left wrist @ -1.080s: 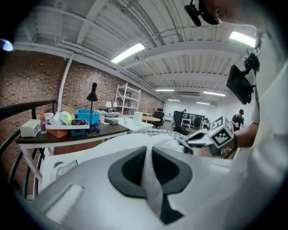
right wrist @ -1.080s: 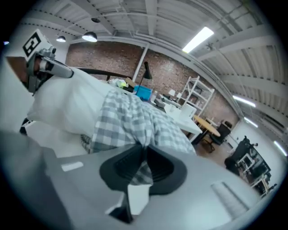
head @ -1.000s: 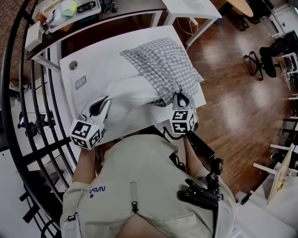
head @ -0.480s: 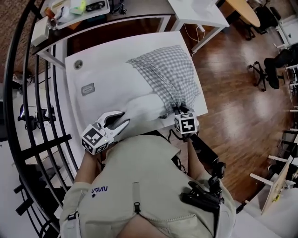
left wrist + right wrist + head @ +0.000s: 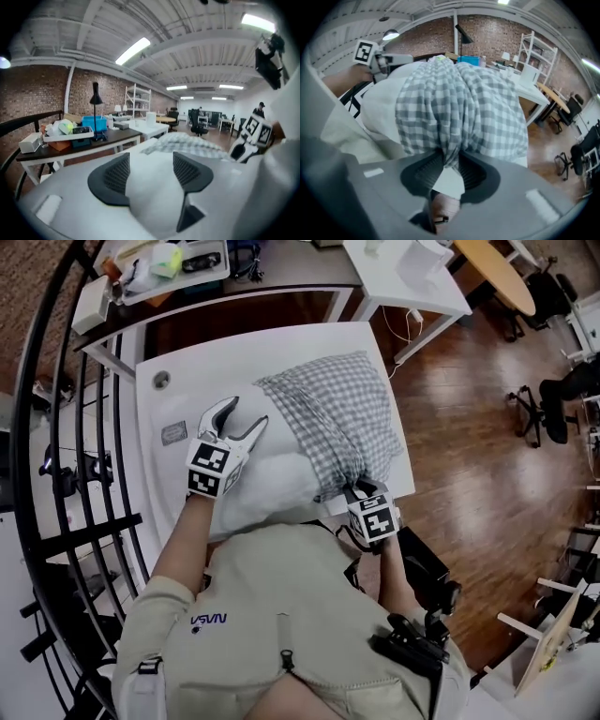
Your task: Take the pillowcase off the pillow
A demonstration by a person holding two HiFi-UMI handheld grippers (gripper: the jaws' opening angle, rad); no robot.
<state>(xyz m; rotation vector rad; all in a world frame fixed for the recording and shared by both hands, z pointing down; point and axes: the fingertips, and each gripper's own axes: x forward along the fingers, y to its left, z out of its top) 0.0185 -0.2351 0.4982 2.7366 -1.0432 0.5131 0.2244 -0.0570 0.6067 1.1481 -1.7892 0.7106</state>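
Worryingly, the right gripper, jaws just easing apart, pinches the grey-checked fabric pillowcase at the table's near right corner and may drop it while the left gripper, just opened wide, hovers empty over the white pillow.

On the table, the pillow lies partly inside the pillowcase, which covers its far right end.
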